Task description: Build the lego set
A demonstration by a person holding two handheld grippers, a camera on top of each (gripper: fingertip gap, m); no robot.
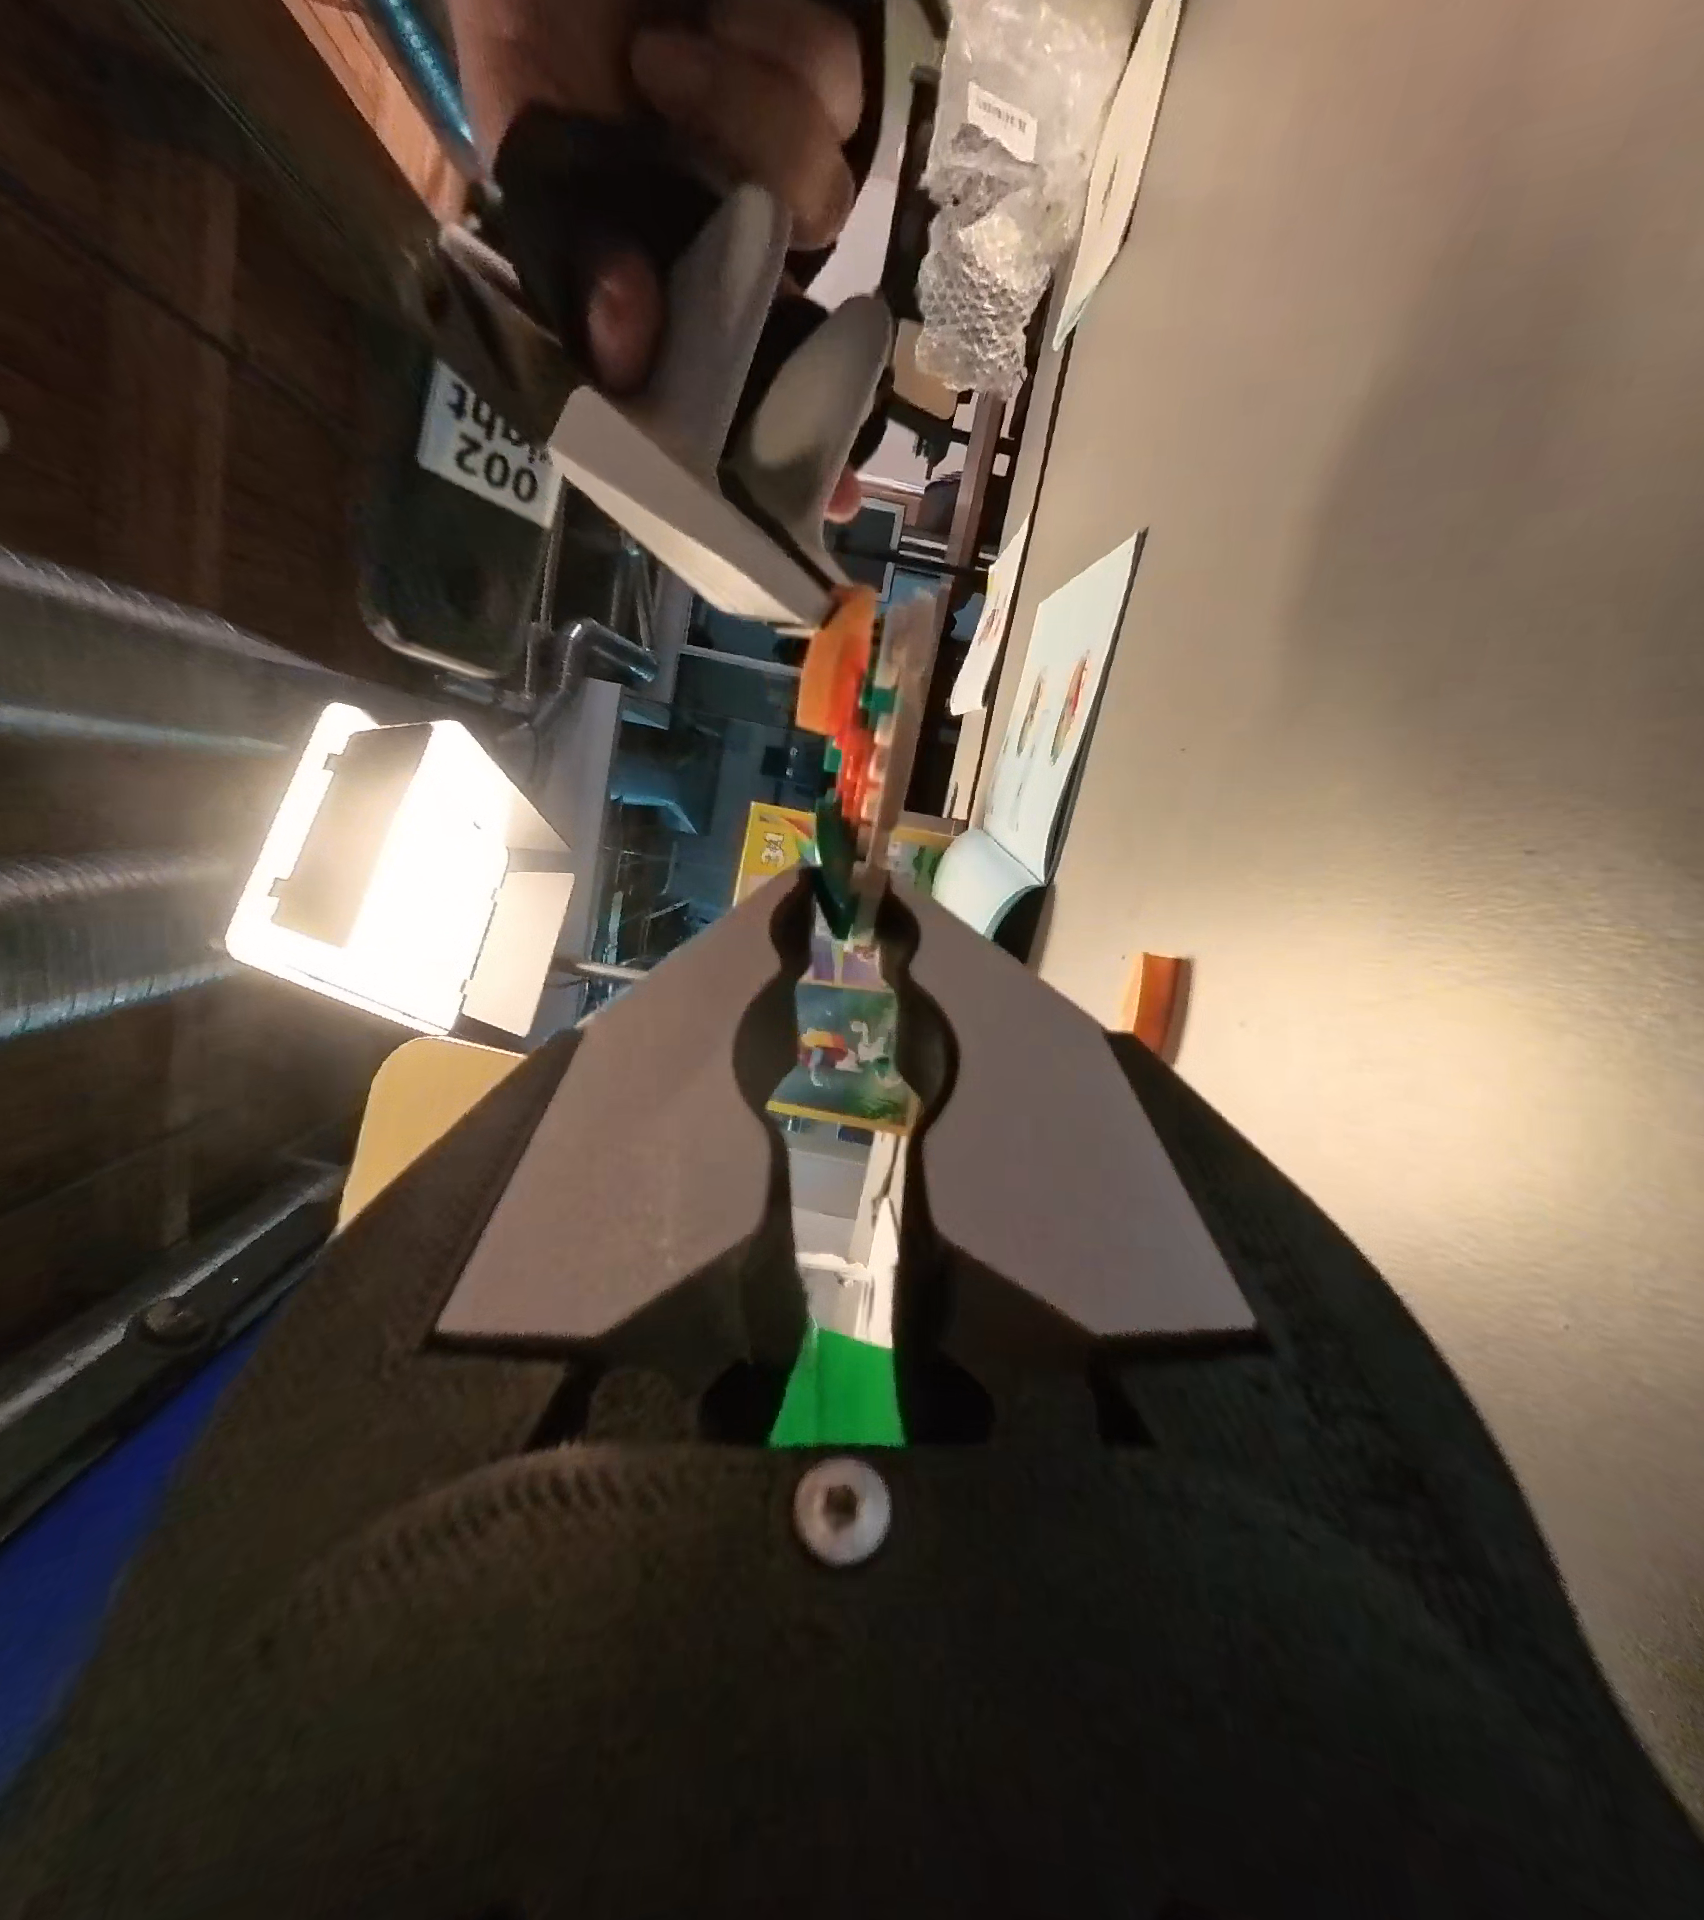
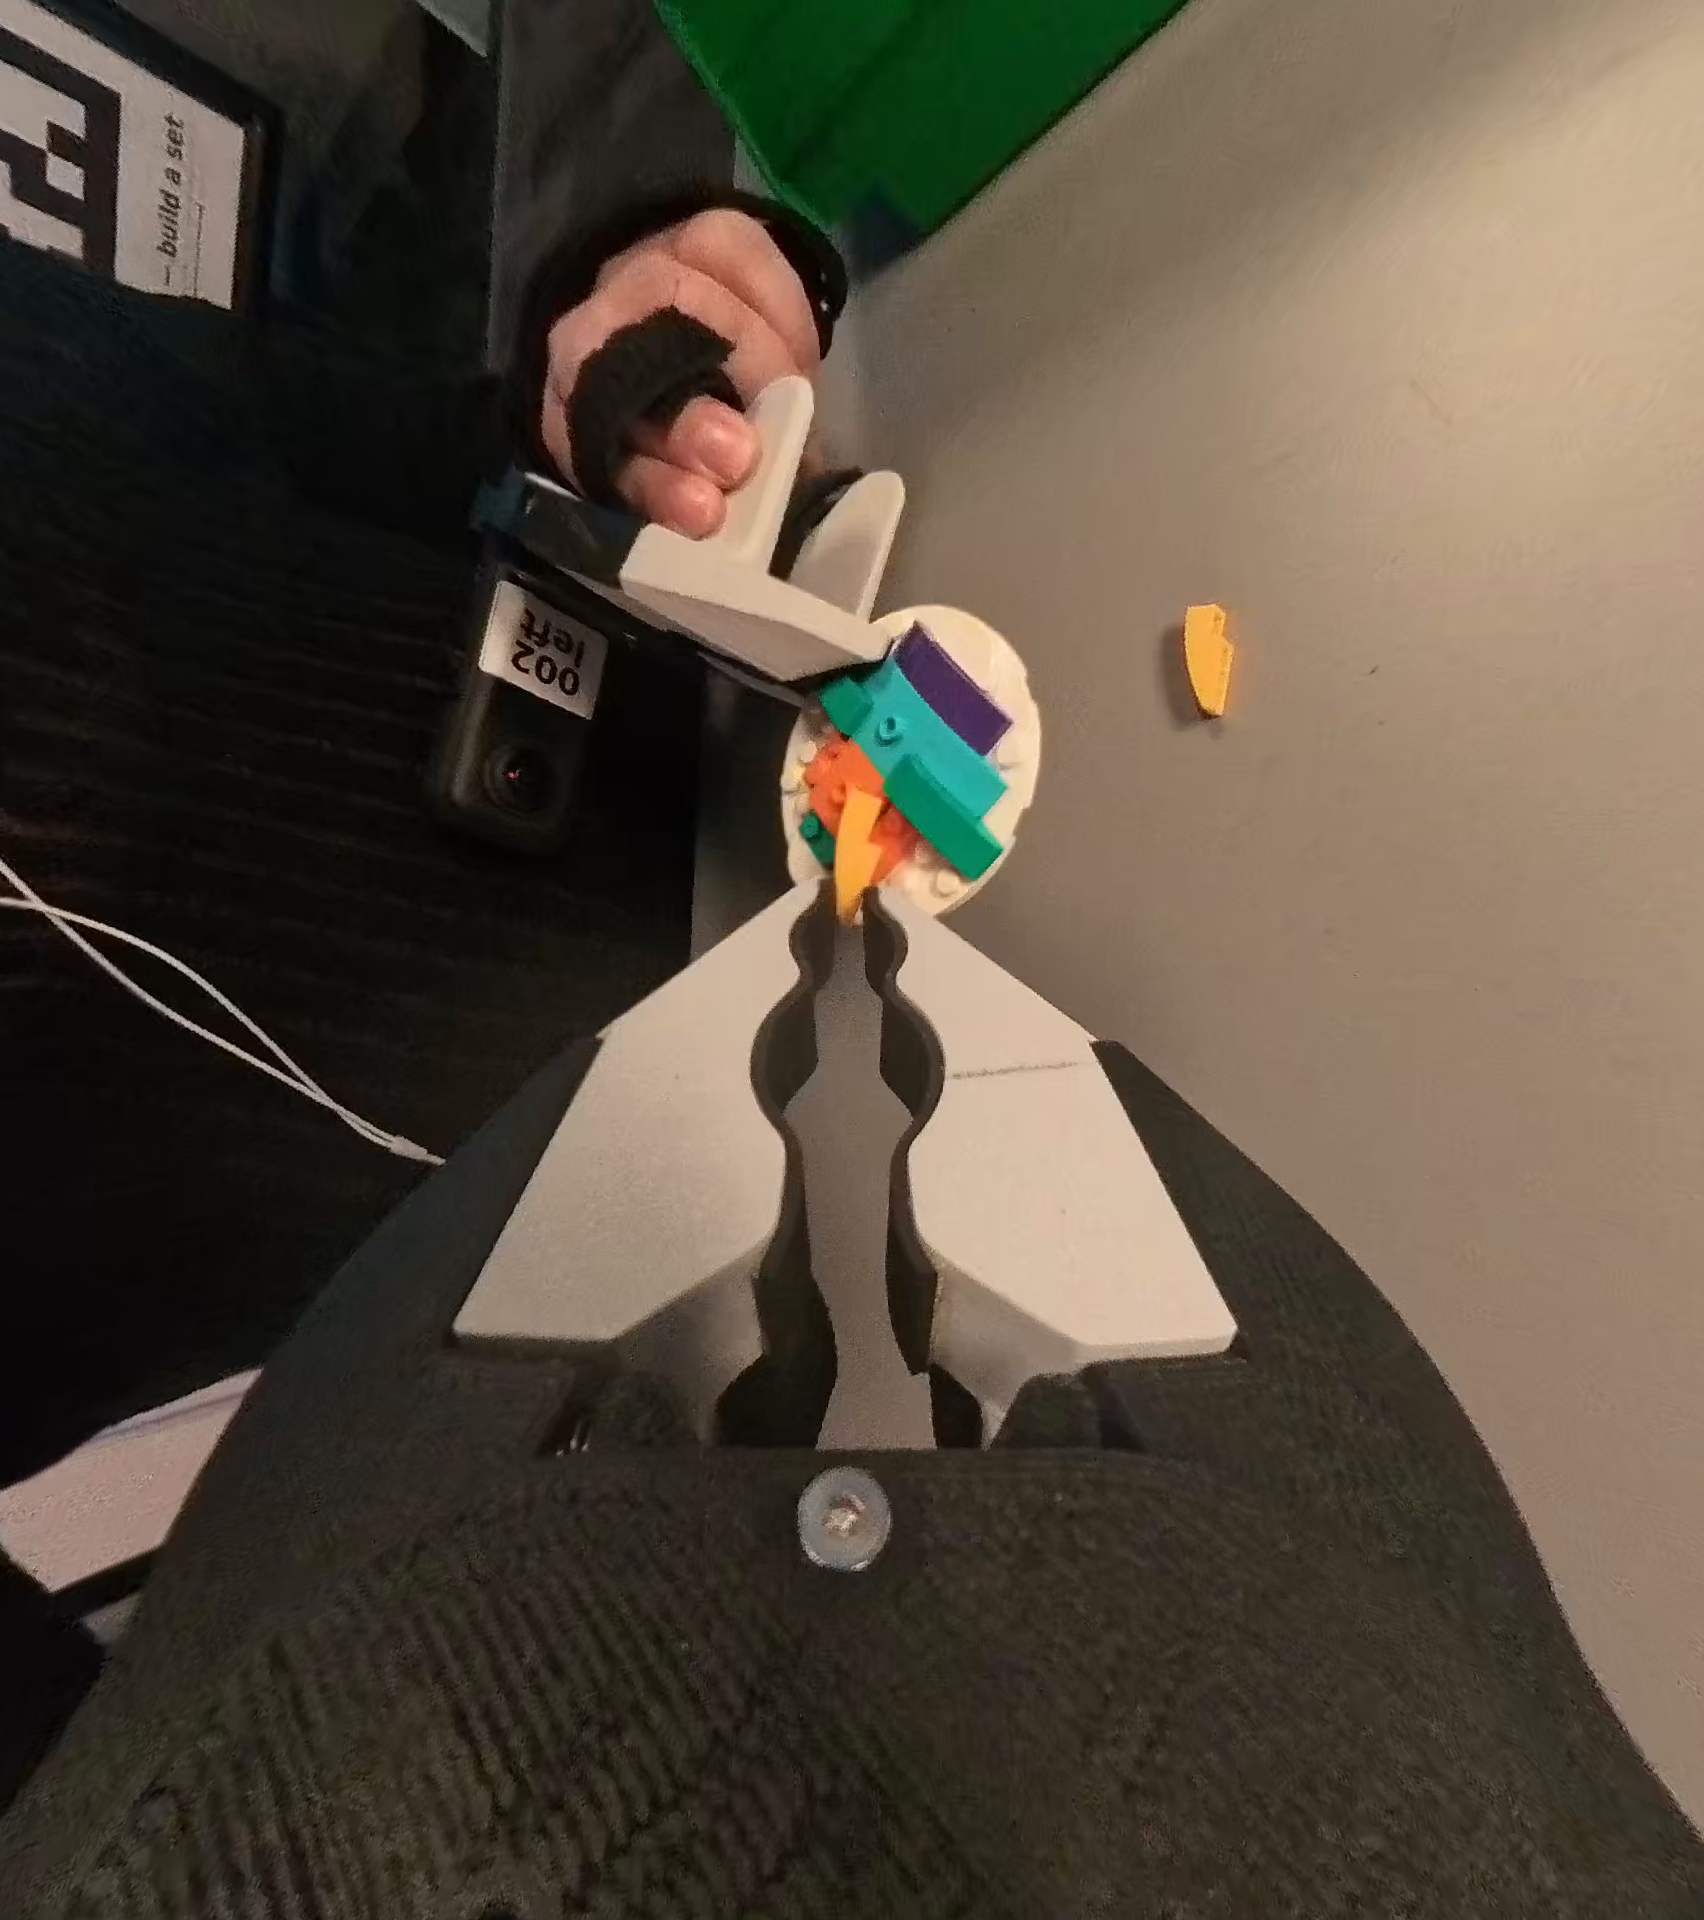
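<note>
Grey-beige table [image 2: 1399, 416], matte, warm light on it; the room behind looks like a workshop with brick wall, metal ducts and one bright lamp [image 1: 380, 862]. On the table I count one loose orange-yellow piece [image 2: 1209, 661], two open instruction sheets [image 1: 1066, 707], one lego box [image 1: 848, 1029] and some bubble wrap [image 1: 983, 260].

One lego model [image 2: 915, 764], held in the air above the table between my two tools: white round plate with one purple, two teal and several orange bricks, one dark green.

My left gripper [image 1: 853, 904] is pinched narrow on the plate's edge. My right gripper [image 2: 850, 912] is closed narrow on one yellow-orange pointed piece [image 2: 858, 847] that touches the model's orange bricks. Two hands visible, one per tool, each with a black strap.
</note>
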